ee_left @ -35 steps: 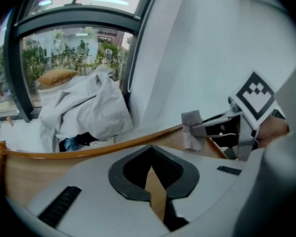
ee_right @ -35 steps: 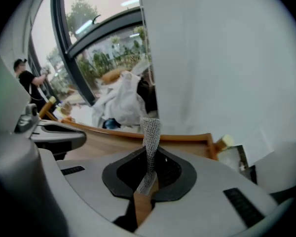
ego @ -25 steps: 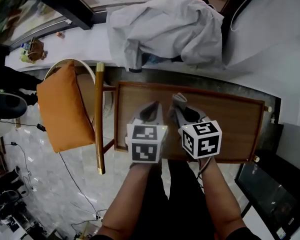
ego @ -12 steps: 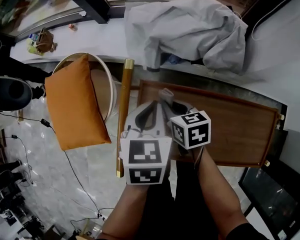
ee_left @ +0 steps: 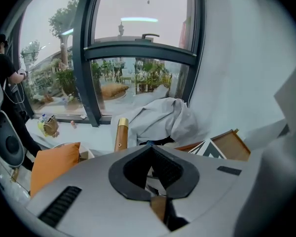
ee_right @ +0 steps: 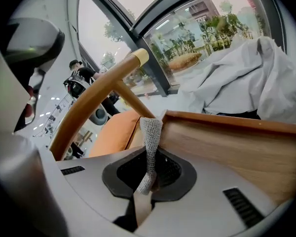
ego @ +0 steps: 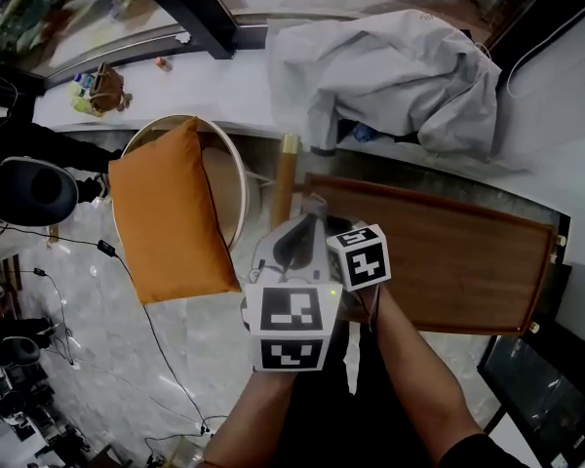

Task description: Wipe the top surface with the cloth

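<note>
The wooden table top (ego: 448, 261) lies at the right of the head view, and its raised rim (ee_right: 227, 120) crosses the right gripper view. My right gripper (ego: 322, 217) hangs at the table's near left corner, shut on a narrow strip of grey cloth (ee_right: 149, 147) that sticks up between its jaws (ee_right: 150, 157). The cloth (ego: 316, 204) shows only as a small grey tip in the head view. My left gripper (ego: 294, 234) is just left of the right one, off the table's left edge, its jaws (ee_left: 150, 149) together with nothing between them.
An orange cushion (ego: 166, 222) rests on a round chair left of the table. A wooden post with a gold cap (ego: 285, 169) stands between chair and table. A pale grey garment (ego: 390, 76) is heaped on the window sill behind. Cables trail over the marble floor (ego: 97, 359).
Both grippers have moved left, from over the table's middle front to its left edge. The right gripper has kept the cloth; the left now hangs beyond the table's side.
</note>
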